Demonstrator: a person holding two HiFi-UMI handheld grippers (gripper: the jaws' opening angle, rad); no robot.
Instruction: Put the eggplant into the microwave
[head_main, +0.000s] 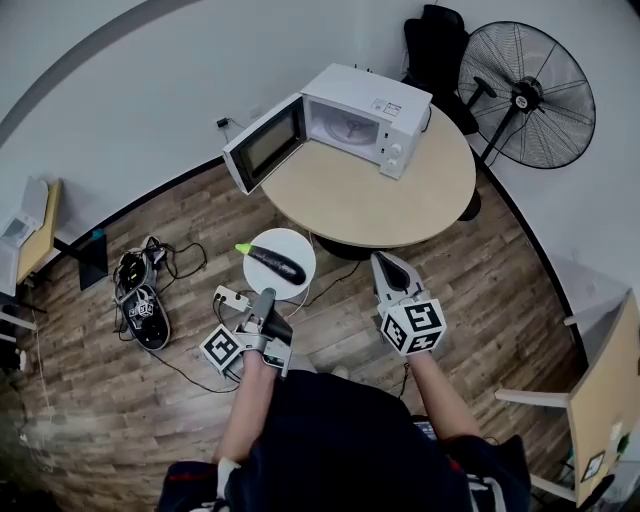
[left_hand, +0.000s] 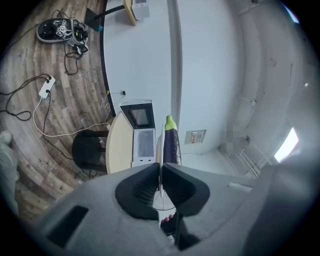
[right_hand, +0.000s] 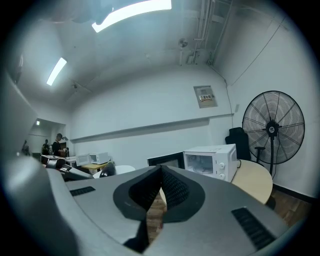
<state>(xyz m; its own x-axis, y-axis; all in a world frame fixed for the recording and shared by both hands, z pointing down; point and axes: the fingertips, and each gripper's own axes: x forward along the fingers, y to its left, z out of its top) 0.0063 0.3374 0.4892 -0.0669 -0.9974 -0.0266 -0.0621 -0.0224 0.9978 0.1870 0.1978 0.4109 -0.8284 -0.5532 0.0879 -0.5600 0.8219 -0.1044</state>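
A dark purple eggplant (head_main: 277, 262) with a green stem lies on a small white plate (head_main: 298, 248). My left gripper (head_main: 264, 294) is shut on the plate's near rim and holds it level, short of the round table (head_main: 420, 200). In the left gripper view the thin plate edge (left_hand: 160, 150) runs between the closed jaws, with the eggplant (left_hand: 172, 145) beyond. The white microwave (head_main: 368, 120) stands on the table with its door (head_main: 264, 146) swung open to the left. My right gripper (head_main: 386, 260) hovers beside the plate, shut and empty (right_hand: 161, 169).
A large black fan (head_main: 527, 95) and a black chair (head_main: 438, 45) stand behind the table. A power strip (head_main: 230, 298), cables and a black device (head_main: 140, 305) lie on the wooden floor at left. A wooden chair (head_main: 600, 400) stands at right.
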